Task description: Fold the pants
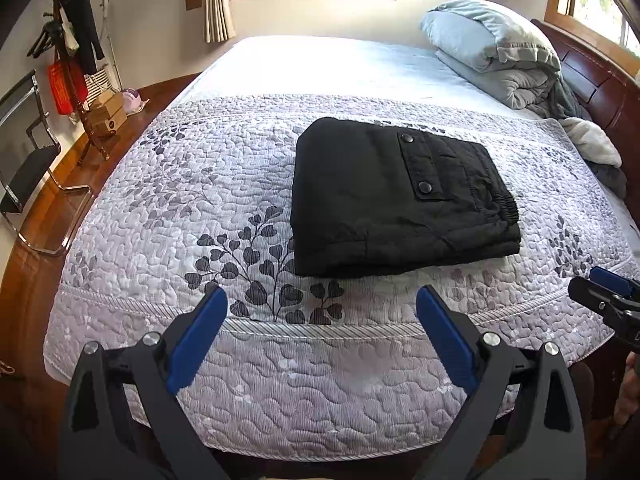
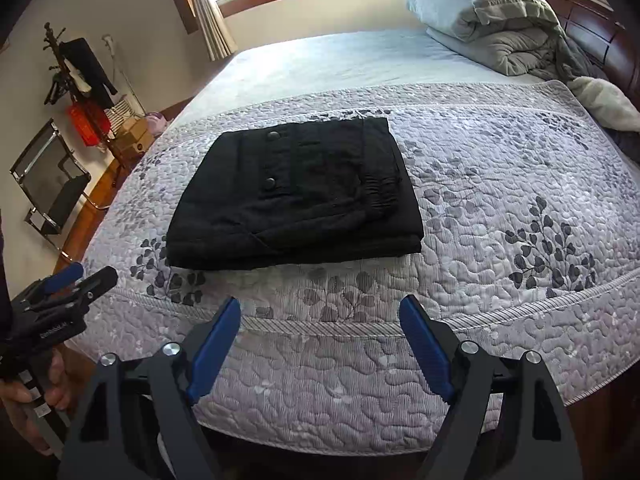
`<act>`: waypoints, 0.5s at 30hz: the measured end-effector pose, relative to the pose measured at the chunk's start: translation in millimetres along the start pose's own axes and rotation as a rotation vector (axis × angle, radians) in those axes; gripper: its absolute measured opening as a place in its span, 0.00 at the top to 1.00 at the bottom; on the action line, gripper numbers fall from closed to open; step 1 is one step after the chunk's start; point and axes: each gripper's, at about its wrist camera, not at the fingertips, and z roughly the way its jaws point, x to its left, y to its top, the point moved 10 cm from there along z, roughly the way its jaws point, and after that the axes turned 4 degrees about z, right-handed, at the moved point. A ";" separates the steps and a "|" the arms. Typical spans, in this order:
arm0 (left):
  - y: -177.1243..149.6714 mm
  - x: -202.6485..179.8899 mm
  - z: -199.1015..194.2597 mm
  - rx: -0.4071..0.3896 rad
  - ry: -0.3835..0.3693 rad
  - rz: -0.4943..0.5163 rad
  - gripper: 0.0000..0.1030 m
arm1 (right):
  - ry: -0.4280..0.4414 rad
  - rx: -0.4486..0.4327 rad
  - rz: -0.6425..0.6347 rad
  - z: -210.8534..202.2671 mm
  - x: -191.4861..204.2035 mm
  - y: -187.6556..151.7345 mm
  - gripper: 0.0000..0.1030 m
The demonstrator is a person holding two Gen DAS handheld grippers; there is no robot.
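Observation:
The black pants [image 1: 396, 196] lie folded into a compact rectangle on the quilted floral bedspread [image 1: 180, 208], pocket snaps facing up. They also show in the right wrist view [image 2: 296, 196]. My left gripper [image 1: 322, 304] is open and empty, held back near the bed's front edge, short of the pants. My right gripper [image 2: 320, 312] is open and empty too, also near the front edge. The right gripper shows at the right edge of the left wrist view [image 1: 604, 292]; the left gripper shows at the left of the right wrist view [image 2: 76, 280].
A folded grey duvet and pillow [image 1: 496, 48] lie at the bed's far right by the wooden headboard [image 1: 600, 88]. A chair [image 1: 28, 156], a coat rack [image 1: 72, 60] and boxes [image 1: 106, 114] stand on the wooden floor to the left.

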 end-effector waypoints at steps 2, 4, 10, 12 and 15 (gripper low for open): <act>0.6 -0.8 -5.7 -0.007 -0.005 -0.001 0.08 | -0.003 -0.010 -0.004 -5.9 3.7 -0.3 0.19; 1.5 -2.7 -12.4 -0.021 -0.004 0.008 0.08 | -0.002 -0.019 -0.004 -10.5 6.1 0.0 0.17; 7.2 -9.1 -27.8 -0.061 -0.001 0.035 0.07 | -0.015 -0.033 -0.015 -15.3 9.0 2.0 0.16; 9.1 -10.6 -30.9 -0.072 -0.004 0.037 0.07 | -0.009 -0.029 -0.011 -14.5 9.1 2.2 0.16; 11.2 -10.7 -33.5 -0.081 -0.002 0.038 0.07 | -0.009 -0.029 -0.006 -13.0 8.5 2.6 0.16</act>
